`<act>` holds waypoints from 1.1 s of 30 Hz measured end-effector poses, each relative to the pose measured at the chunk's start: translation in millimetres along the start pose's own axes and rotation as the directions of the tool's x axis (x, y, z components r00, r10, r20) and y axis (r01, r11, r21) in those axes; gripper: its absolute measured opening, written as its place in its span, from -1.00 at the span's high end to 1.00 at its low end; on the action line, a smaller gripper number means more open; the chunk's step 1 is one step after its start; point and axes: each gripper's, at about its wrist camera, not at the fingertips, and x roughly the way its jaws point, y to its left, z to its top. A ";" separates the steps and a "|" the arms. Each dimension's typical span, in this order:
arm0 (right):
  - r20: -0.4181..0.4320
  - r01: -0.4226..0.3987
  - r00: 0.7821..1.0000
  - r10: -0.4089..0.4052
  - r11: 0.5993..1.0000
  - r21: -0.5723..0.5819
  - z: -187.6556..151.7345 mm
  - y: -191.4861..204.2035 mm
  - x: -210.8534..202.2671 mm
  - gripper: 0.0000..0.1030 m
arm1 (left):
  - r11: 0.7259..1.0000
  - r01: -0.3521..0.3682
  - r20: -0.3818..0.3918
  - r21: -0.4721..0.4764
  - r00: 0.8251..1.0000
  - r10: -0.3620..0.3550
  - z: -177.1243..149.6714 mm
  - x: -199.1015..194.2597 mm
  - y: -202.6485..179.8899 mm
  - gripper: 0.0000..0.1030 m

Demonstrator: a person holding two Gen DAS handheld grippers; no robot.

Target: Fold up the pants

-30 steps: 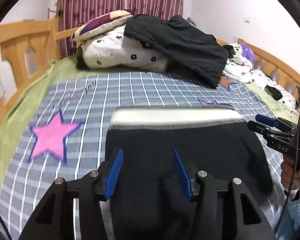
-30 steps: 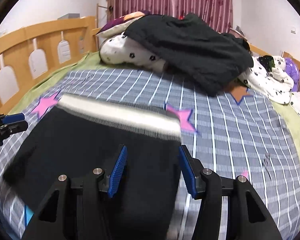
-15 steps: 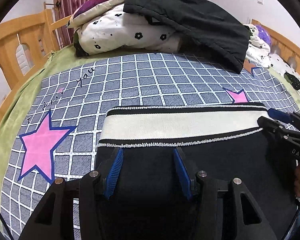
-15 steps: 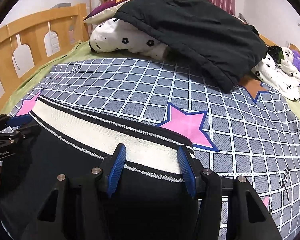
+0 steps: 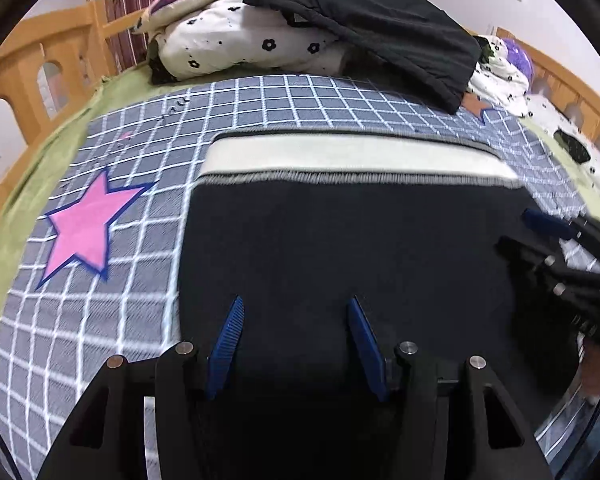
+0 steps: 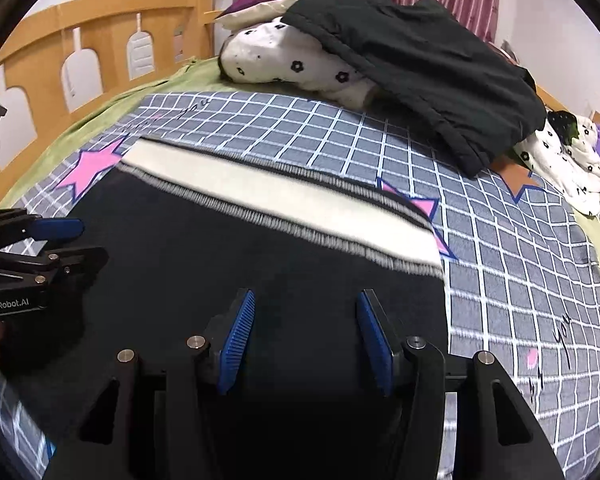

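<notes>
The black knit pants [image 5: 340, 248] with a cream elastic waistband [image 5: 352, 156] lie flat on the grey checked bedsheet with pink stars [image 5: 112, 320], the waistband running side to side and pointing toward the heaped floral quilt and black jacket [image 6: 416, 64] at the far end, the long axis of the garment running back toward the person. The left gripper [image 5: 296, 340] hovers over the pants' left part and the right gripper [image 6: 306, 336] over the right part near the edge. Both pairs of blue-padded jaws stand partly apart with black cloth seen between them; whether either grips the fabric I cannot tell.
</notes>
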 end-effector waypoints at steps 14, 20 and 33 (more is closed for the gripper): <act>-0.045 0.025 0.999 -0.020 0.993 0.112 -53.3 -11.1 -41.6 -0.03 | 0.997 0.026 -0.002 -0.077 1.000 -0.026 -67.2 -46.5 19.6 -0.15; -0.097 0.051 0.995 -0.037 0.989 0.142 -64.2 -14.5 -59.1 -0.04 | 0.994 0.025 -0.042 -0.109 0.999 -0.030 -87.4 -59.7 25.1 -0.18; -0.064 0.061 0.997 -0.046 0.963 0.261 -84.1 -25.6 -148.7 -0.04 | 0.999 -0.020 0.103 -0.042 0.994 0.024 -89.8 -155.9 -9.0 -0.17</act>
